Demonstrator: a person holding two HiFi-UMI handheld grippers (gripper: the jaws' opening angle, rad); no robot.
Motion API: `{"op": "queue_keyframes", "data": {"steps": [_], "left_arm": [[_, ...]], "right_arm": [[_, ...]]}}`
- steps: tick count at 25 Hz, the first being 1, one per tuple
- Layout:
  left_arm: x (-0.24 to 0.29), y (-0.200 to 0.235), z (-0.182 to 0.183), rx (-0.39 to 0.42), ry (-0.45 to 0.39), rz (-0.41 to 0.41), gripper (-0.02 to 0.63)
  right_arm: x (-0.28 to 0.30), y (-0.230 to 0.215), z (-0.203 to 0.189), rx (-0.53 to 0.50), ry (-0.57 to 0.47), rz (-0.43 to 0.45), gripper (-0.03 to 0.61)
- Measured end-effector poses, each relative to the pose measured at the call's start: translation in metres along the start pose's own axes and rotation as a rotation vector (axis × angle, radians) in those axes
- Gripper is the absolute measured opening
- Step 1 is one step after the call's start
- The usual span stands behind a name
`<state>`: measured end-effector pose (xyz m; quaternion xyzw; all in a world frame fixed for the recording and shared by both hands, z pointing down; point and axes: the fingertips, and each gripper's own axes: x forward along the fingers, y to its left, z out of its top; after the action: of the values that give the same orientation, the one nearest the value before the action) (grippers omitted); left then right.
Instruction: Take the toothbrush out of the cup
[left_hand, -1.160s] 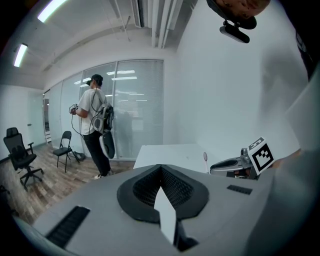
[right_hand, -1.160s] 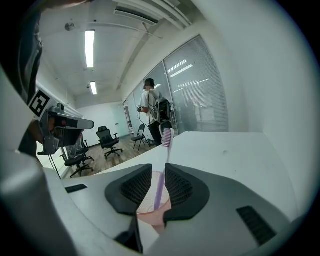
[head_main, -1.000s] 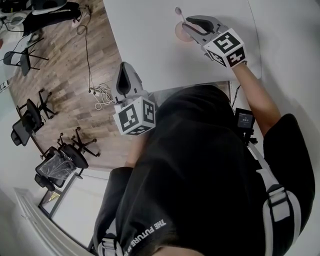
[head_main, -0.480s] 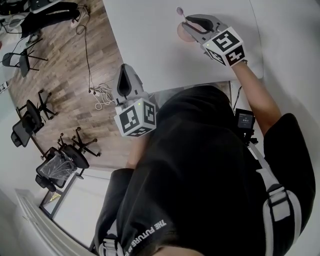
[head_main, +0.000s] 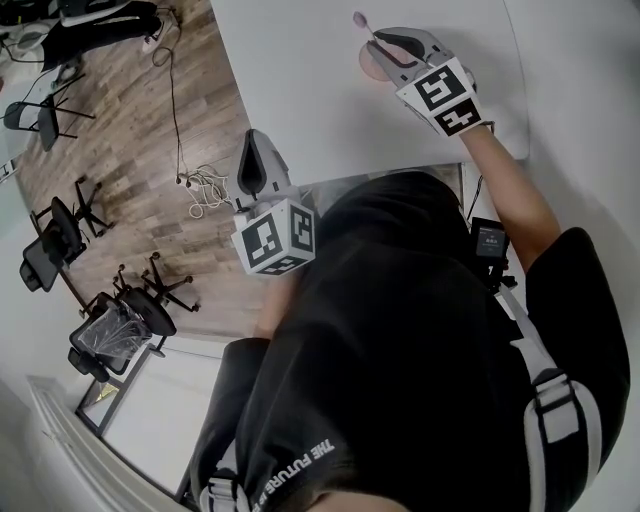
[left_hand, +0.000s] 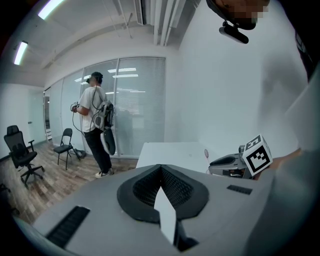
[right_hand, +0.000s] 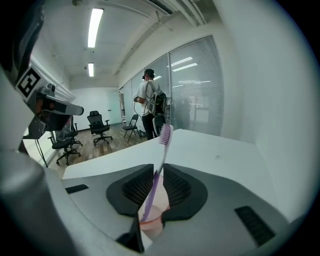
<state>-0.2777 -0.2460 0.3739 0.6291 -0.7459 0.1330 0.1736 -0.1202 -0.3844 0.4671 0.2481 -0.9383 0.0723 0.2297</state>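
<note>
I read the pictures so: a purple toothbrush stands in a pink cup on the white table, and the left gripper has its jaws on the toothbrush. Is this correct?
Not quite: the right gripper has its jaws on the toothbrush, as the right gripper view shows. The left gripper is away from the cup, jaws together on nothing. The white table is as you say.

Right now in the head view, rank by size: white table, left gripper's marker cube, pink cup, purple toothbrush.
1. white table
2. left gripper's marker cube, enlarged by nearness
3. pink cup, half hidden behind the right gripper
4. purple toothbrush, only its thin top showing; close call with the cup
</note>
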Motion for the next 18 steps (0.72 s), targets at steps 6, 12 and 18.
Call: {"op": "queue_keyframes", "data": {"steps": [6, 12, 18], "left_arm": [[-0.004, 0.004, 0.002, -0.008, -0.009, 0.008, 0.006], [-0.007, 0.011, 0.000, -0.016, -0.006, 0.017, 0.008], [-0.003, 0.007, 0.002, -0.017, -0.016, 0.012, 0.008]], "right_arm": [[0.000, 0.006, 0.003, -0.039, 0.002, -0.011, 0.067], [-0.003, 0.010, 0.007, -0.008, -0.017, -0.018, 0.052], [-0.007, 0.008, 0.008, 0.002, -0.038, -0.020, 0.043]]}}
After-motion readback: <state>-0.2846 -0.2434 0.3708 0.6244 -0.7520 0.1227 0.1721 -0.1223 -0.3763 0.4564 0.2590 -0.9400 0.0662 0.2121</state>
